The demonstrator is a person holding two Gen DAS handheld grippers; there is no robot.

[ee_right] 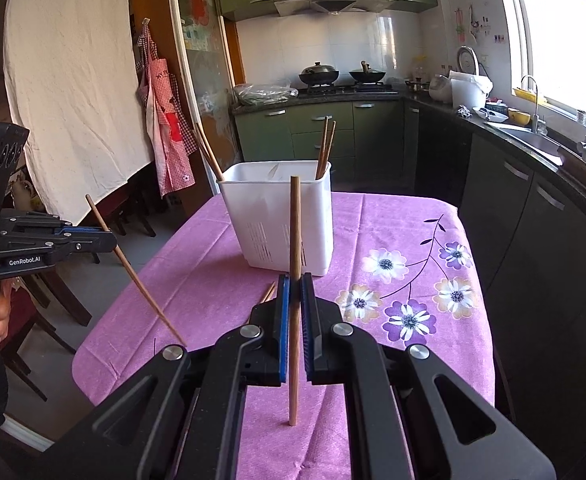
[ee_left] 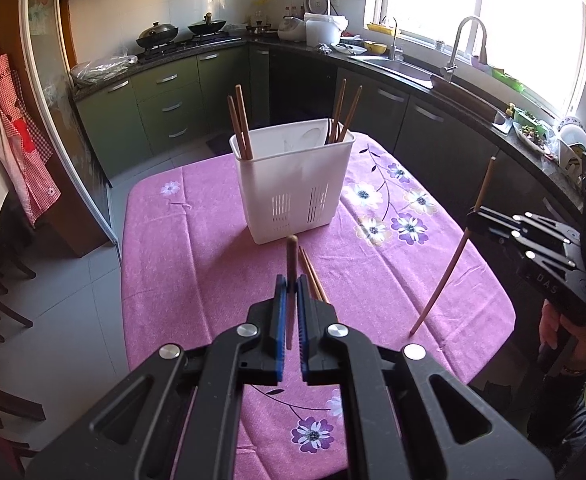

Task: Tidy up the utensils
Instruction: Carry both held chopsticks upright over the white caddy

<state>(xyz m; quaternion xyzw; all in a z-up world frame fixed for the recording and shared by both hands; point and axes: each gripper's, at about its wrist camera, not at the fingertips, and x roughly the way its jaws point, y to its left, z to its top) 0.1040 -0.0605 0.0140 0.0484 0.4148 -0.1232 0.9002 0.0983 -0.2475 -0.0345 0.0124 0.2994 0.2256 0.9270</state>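
Note:
A white slotted utensil holder [ee_left: 293, 184] stands on the pink flowered tablecloth [ee_left: 181, 256], with wooden chopsticks leaning in its left and right ends. My left gripper [ee_left: 291, 284] is shut on a wooden chopstick [ee_left: 291, 256], held upright above the table in front of the holder. Two more chopsticks [ee_left: 313, 276] lie on the cloth just behind it. My right gripper [ee_right: 295, 284] is shut on another chopstick [ee_right: 295, 240], held upright with its tip near the cloth. The holder [ee_right: 277, 216] stands just beyond it. Each gripper shows in the other's view, the right gripper [ee_left: 477, 212] and the left gripper [ee_right: 113, 240].
Dark green kitchen cabinets and a counter with a sink [ee_left: 397, 66] run behind and to the right of the table. Woks sit on a stove [ee_left: 181, 38] at the back. Wooden chairs [ee_right: 53, 292] and a hanging apron [ee_right: 165, 120] stand left of the table.

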